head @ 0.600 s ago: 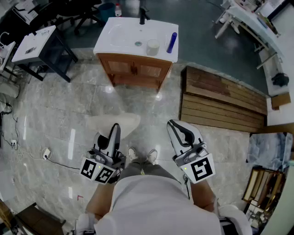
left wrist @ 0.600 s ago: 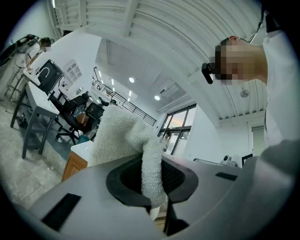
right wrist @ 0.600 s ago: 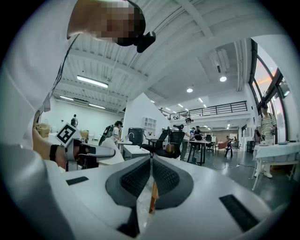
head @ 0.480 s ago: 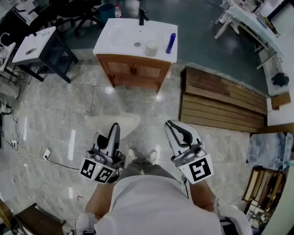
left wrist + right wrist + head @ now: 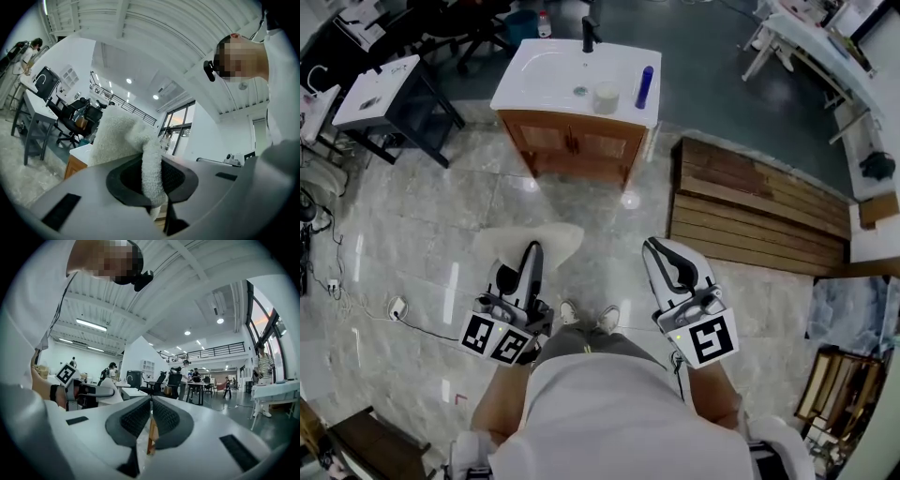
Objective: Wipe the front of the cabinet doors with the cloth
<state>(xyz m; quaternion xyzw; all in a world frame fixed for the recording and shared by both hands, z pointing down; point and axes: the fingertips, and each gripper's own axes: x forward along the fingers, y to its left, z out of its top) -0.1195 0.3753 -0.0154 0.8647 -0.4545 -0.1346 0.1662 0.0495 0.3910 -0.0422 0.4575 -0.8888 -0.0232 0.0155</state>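
White cup (image 5: 606, 97), blue bottle (image 5: 644, 86) — wooden pallet (image 5: 750, 211) alongside

Open floor (image 5: 581, 202) reaches the cabinet (image 5: 577, 142); planks (image 5: 750, 211) lie right.

White T-shirt (image 5: 619, 417), olive trousers (image 5: 581, 343), white shoes (image 5: 570, 311); white left gripper (image 5: 532, 247), right gripper (image 5: 650, 247).

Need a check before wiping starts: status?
Left hand-held gripper shut on cloth; right hand-held gripper shut, empty. Cabinet doors ahead, not reached. Floor between shows nothing in the way.
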